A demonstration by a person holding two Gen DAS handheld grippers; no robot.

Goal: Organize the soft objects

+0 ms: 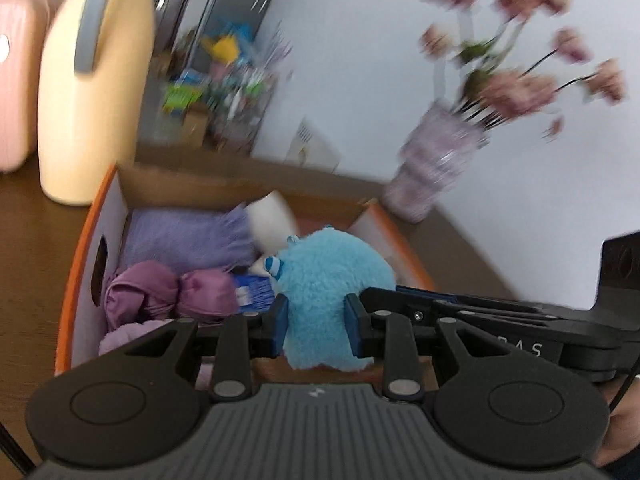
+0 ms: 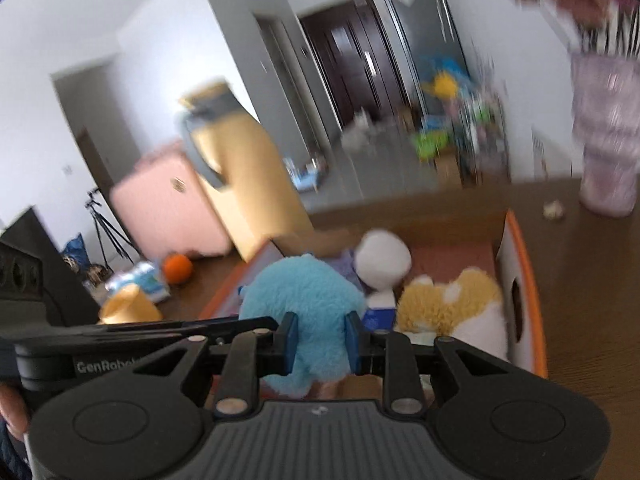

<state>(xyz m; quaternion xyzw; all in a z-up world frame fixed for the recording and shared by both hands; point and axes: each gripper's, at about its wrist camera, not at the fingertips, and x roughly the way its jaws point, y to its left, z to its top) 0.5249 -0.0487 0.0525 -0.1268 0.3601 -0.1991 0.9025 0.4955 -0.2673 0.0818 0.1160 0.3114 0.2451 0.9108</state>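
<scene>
A fluffy light-blue plush toy (image 1: 328, 296) is gripped from two sides at once. The left claw (image 1: 316, 330) is closed on its lower body, the blue pads (image 1: 280, 326) pressed into the fur on either side. In the right wrist view the same blue plush toy (image 2: 304, 312) is pinched between the pads of the right claw (image 2: 318, 342), which is likewise closed on it. The right claw's black body (image 1: 500, 320) is seen entering from the right edge of the left view, and the left claw's body (image 2: 120, 340) from the left edge of the right view.

The toy is held over an orange-rimmed cardboard box (image 1: 86, 248) that stands on the brown wooden counter (image 1: 28, 264). Inside the box, a folded lilac towel (image 1: 184, 236) lies along the far wall, and rolled purple cloths (image 1: 168, 292) are set against the wall with the oval handle hole. A white-headed plush doll in blue clothes (image 2: 382, 272) is seen just behind the blue toy, and a yellow-and-white plush animal (image 2: 452, 304) lies beside it near the box wall.

Beyond the box, a tall cream-yellow jug with a grey handle (image 1: 96, 80) stands at the far left of the counter, next to a pink case (image 1: 16, 80). A lilac vase of pink flowers (image 1: 436, 164) stands near the far right edge. The surroundings are blurred.
</scene>
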